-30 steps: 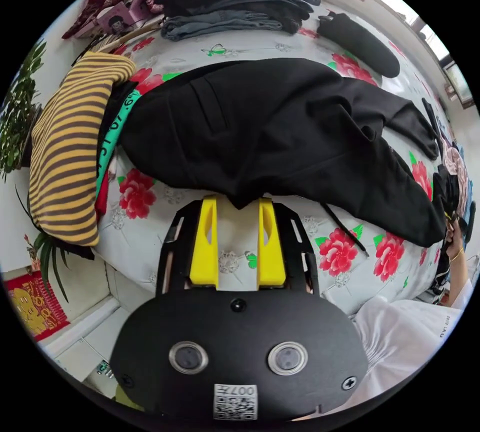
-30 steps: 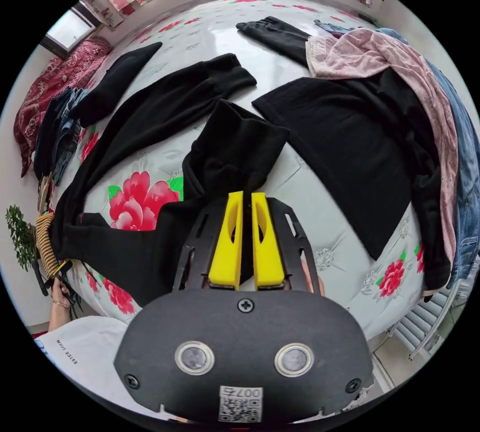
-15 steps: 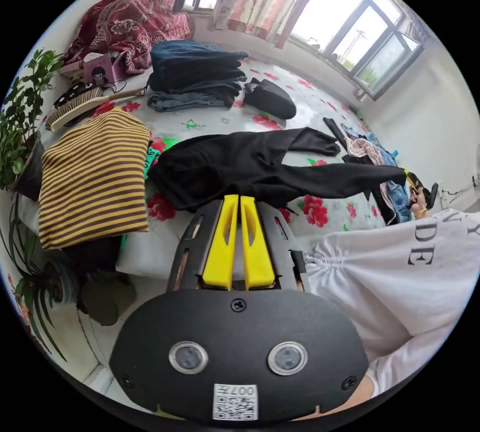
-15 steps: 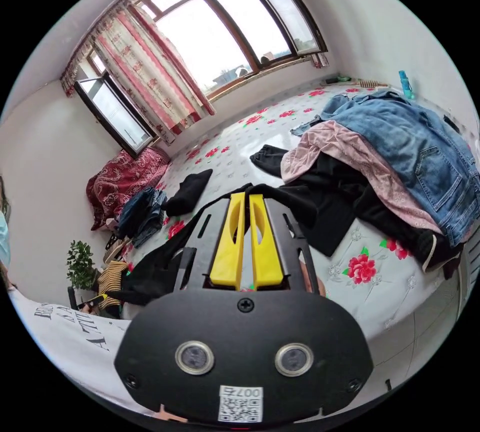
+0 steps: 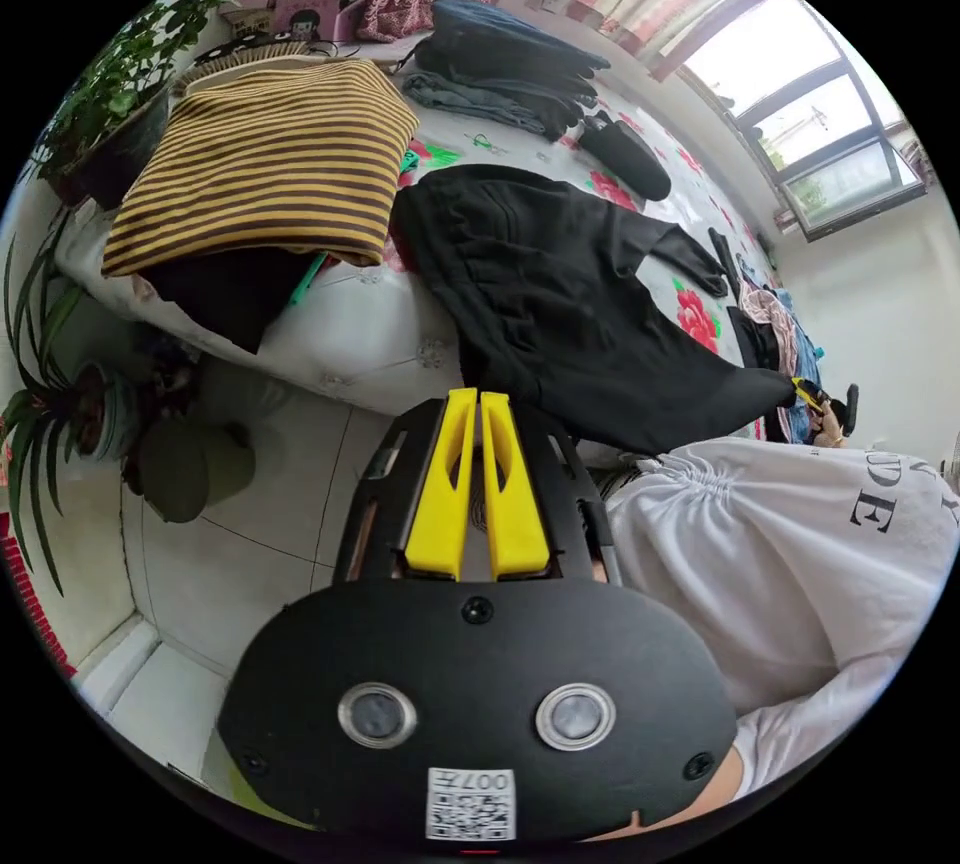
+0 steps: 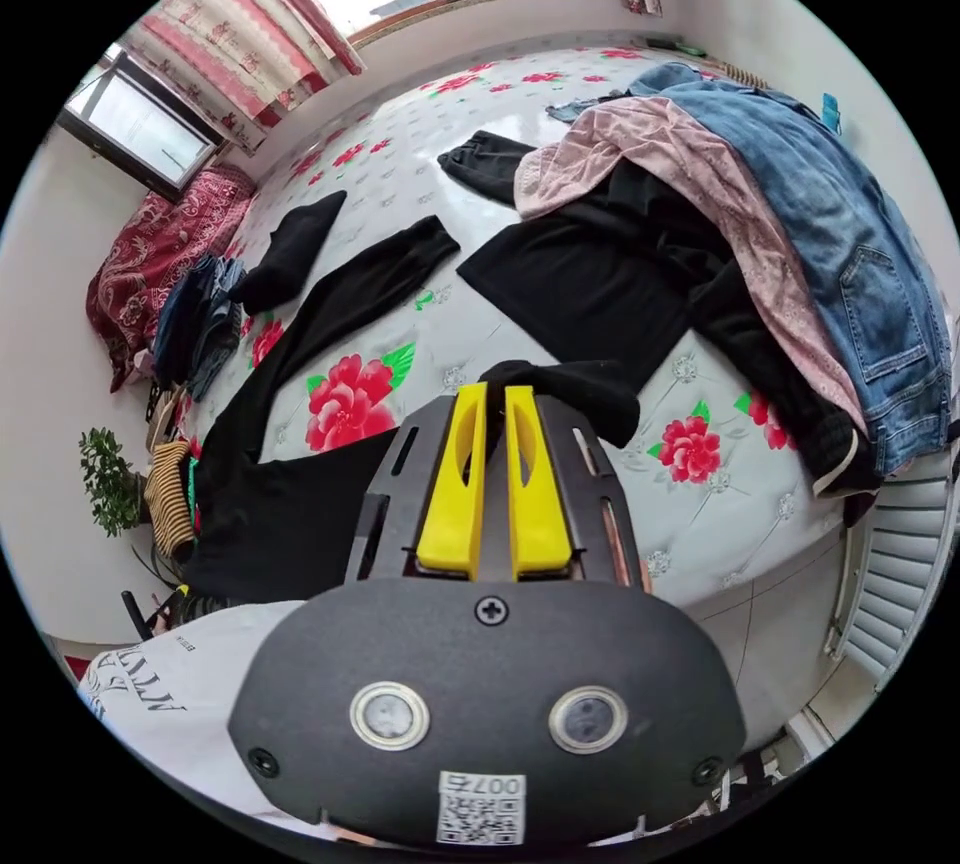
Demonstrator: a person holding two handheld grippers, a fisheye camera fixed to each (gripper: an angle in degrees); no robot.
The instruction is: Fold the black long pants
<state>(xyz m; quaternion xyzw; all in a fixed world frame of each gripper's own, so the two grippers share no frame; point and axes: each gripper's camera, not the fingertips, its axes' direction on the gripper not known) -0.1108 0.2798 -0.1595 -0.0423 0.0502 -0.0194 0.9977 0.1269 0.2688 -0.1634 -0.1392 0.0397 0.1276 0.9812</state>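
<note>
Your left tongs (image 5: pixel 478 401), which gaped a second ago, now pinch the waist of the pants (image 5: pixel 560 294) just ahead, your right tongs (image 6: pixel 491 396) stay clamped on a cuff, so you can stretch them flat.

Left gripper view: looking close along the bed (image 5: pixel 360 344) edge toward 2 o'clock. Right gripper view: facing 12 o'clock over the bed (image 6: pixel 560 154). Both are sharing the black pants (image 5: pixel 560 304) (image 6: pixel 300 494).
</note>
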